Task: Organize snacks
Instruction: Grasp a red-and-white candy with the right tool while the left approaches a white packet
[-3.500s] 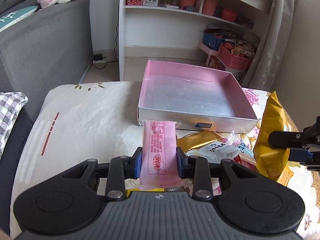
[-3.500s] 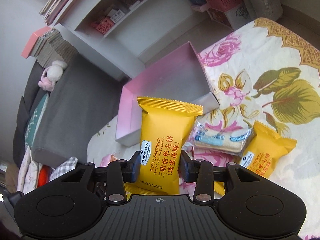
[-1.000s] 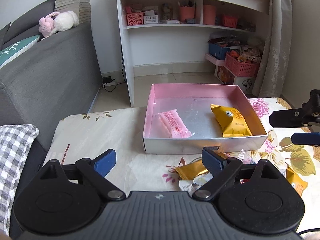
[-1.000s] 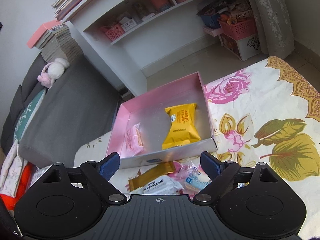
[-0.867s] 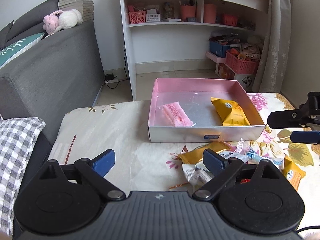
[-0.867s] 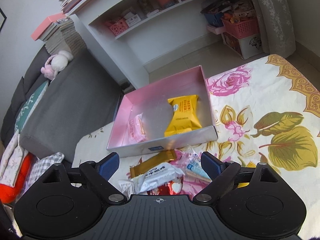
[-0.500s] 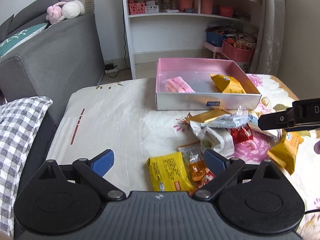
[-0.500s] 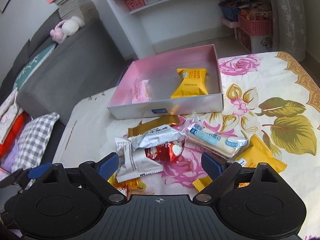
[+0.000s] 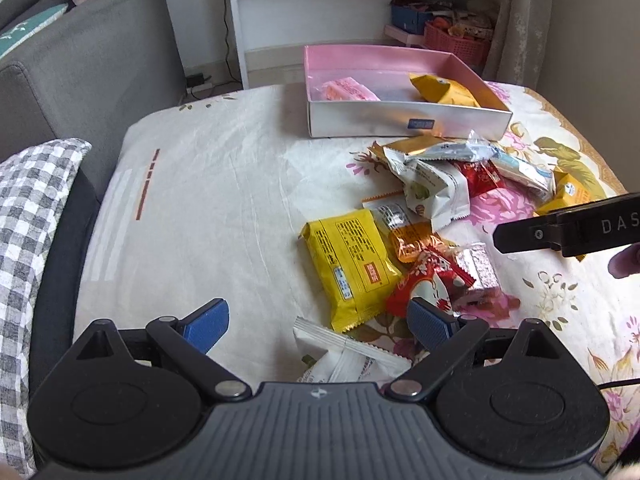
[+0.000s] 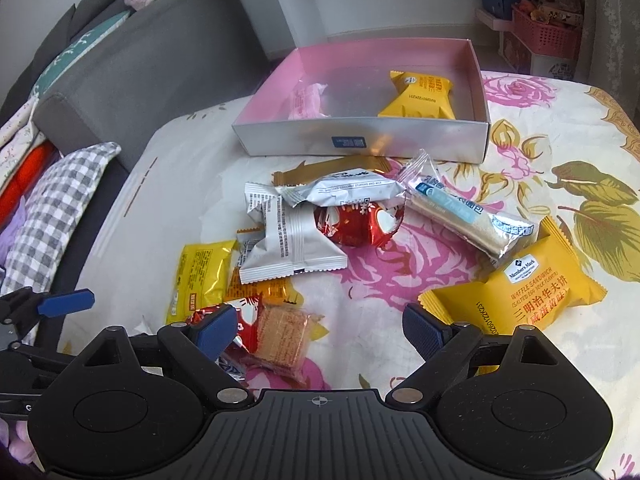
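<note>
A shallow pink-lined box [image 9: 408, 122] [image 10: 360, 140] holds a pink packet [image 9: 348, 90] and a yellow waffle packet [image 10: 420, 96]. In front of it several loose snacks lie in a heap. My left gripper [image 9: 316, 316] hovers over the heap's near end; its jaws are closing, with a white packet [image 9: 348, 360] and the corner of a yellow packet [image 9: 352, 264] below the gap, and neither pad touches them. My right gripper [image 10: 318, 320] stands open above a wafer packet [image 10: 280, 336], beside a second yellow waffle packet [image 10: 528, 292].
A grey sofa [image 9: 88, 64] and a checked cushion [image 9: 28, 216] lie left of the flowered cloth [image 9: 200, 200]. A white shelf [image 9: 320, 4] and pink baskets [image 10: 548, 36] stand behind the box. One right finger [image 9: 560, 232] reaches in from the right.
Both grippers have drawn back from the box and tipped downward, so the snack heap now fills the views. The pink and yellow packets held earlier lie in the box.
</note>
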Tool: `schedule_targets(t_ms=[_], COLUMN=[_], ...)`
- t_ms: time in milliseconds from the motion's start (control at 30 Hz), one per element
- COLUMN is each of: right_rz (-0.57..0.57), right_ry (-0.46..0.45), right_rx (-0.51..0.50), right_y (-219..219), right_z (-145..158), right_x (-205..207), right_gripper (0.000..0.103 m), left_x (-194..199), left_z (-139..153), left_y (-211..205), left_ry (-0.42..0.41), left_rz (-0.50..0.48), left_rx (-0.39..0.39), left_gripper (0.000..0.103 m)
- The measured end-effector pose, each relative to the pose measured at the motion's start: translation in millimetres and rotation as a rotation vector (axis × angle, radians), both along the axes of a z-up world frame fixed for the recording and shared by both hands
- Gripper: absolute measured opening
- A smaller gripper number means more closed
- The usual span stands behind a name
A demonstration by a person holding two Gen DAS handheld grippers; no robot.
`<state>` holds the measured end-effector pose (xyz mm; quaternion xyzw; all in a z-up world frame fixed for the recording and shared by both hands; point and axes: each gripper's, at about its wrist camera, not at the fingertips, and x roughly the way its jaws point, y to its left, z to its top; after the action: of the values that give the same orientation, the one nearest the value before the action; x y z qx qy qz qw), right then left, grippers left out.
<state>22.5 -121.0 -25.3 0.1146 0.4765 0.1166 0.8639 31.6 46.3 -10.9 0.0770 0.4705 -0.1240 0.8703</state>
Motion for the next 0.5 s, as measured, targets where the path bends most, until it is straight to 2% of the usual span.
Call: schedule_targets(t_ms=[167,267,500], right_rz=[0.063,0.120,0.247], right_ry=[-0.006,-0.007,-0.028], right_rx=[-0.011,-0.023,-0.035], right_y=[15.0,25.8,50.4], right_z=[-2.3,-5.1,-9.4], right_x=[-1.3,-0.6,-3.0], right_gripper=[0.091,0.091,0.091], left_x=[-0.5,-0.8,-2.9], left_z=[-5.4,-10.3,-14.7], left_y=[-0.2,-1.2,-2.3], left_ry=[0.063,0.095,0.130], left_rz=[-0.056,-0.079,-0.121], left_rx=[-0.005,0.014,0.045], left_gripper=[0.088,0.080,0.069])
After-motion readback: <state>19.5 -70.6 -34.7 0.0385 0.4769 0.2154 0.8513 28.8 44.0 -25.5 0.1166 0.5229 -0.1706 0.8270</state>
